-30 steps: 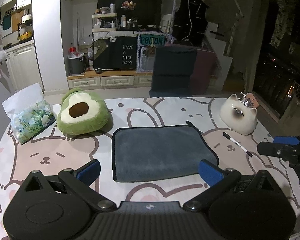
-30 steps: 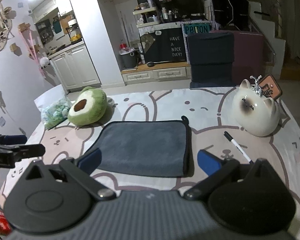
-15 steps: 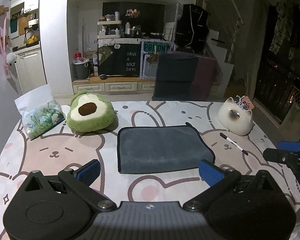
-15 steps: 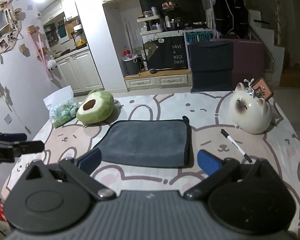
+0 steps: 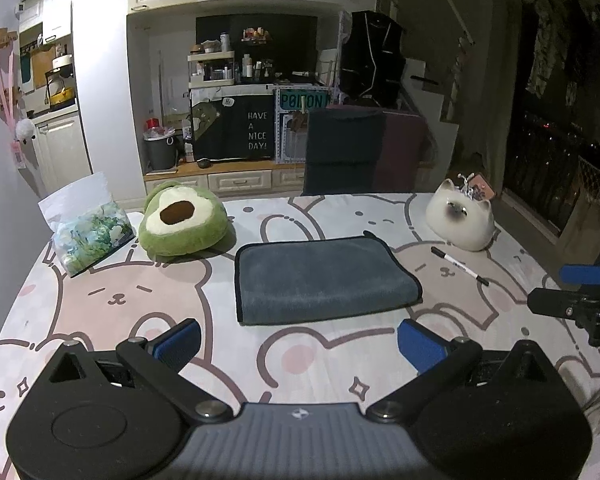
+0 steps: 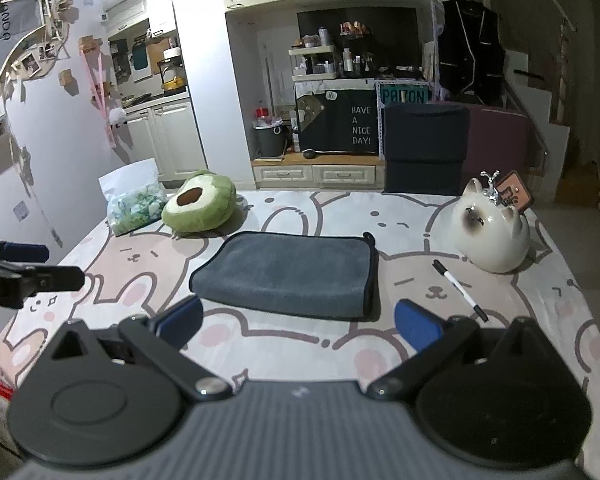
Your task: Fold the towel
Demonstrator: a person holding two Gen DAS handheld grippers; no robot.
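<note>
A dark grey towel (image 5: 324, 278) lies folded flat in the middle of the table, with its hanging loop at the far right corner; it also shows in the right wrist view (image 6: 290, 274). My left gripper (image 5: 298, 344) is open and empty, raised above the near table edge, a short way in front of the towel. My right gripper (image 6: 298, 322) is open and empty, also pulled back in front of the towel. Each gripper shows at the edge of the other's view: the right gripper (image 5: 572, 296) and the left gripper (image 6: 32, 270).
A green avocado plush (image 5: 182, 222) and a plastic bag (image 5: 88, 232) sit at the far left. A white cat figurine (image 5: 460, 220) stands at the far right with a black-capped marker (image 5: 460, 266) beside it. The table has a pink bunny-print cloth (image 5: 112, 292).
Both grippers have pulled back and risen away from the towel, which looks smaller and farther now. The towel has not moved.
</note>
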